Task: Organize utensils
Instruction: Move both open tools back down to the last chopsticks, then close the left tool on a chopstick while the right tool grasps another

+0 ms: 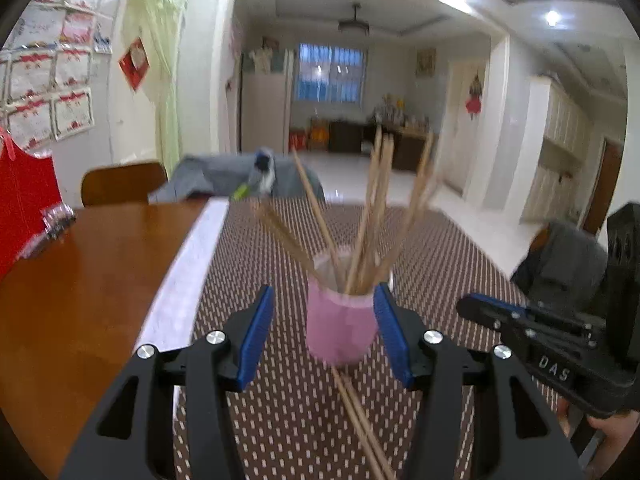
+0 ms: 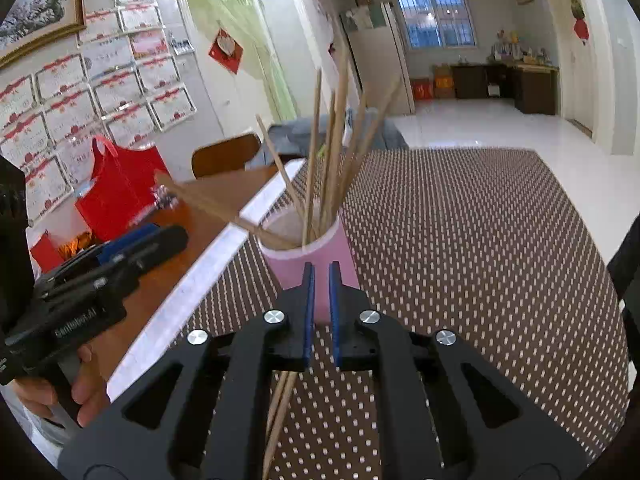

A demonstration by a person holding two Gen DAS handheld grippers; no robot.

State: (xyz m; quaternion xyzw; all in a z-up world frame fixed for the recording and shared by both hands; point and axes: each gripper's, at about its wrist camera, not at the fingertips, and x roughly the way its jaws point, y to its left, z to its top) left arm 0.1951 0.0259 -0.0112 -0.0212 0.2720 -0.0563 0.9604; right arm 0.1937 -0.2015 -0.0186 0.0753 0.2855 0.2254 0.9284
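A pink cup (image 1: 340, 326) (image 2: 288, 258) stands on the dotted brown mat (image 1: 432, 248) with several wooden chopsticks (image 1: 376, 216) (image 2: 338, 148) fanned out of it. My left gripper (image 1: 325, 332) is open around the cup: the right pad sits close by its side and a gap shows at the left pad. Two loose chopsticks (image 1: 360, 420) (image 2: 280, 412) lie on the mat in front of the cup. My right gripper (image 2: 322, 312) (image 1: 466, 308) hangs just before the cup, its jaws a narrow slit apart with nothing between them; the loose chopsticks run under its body.
The mat covers the right part of a brown wooden table (image 1: 88, 280) and has a white border (image 1: 188, 272). A red bag (image 2: 116, 192) and small items stand at the table's left. A chair (image 1: 124, 182) draped with grey cloth (image 1: 224, 176) is behind. A hand (image 2: 80, 392) holds the left gripper.
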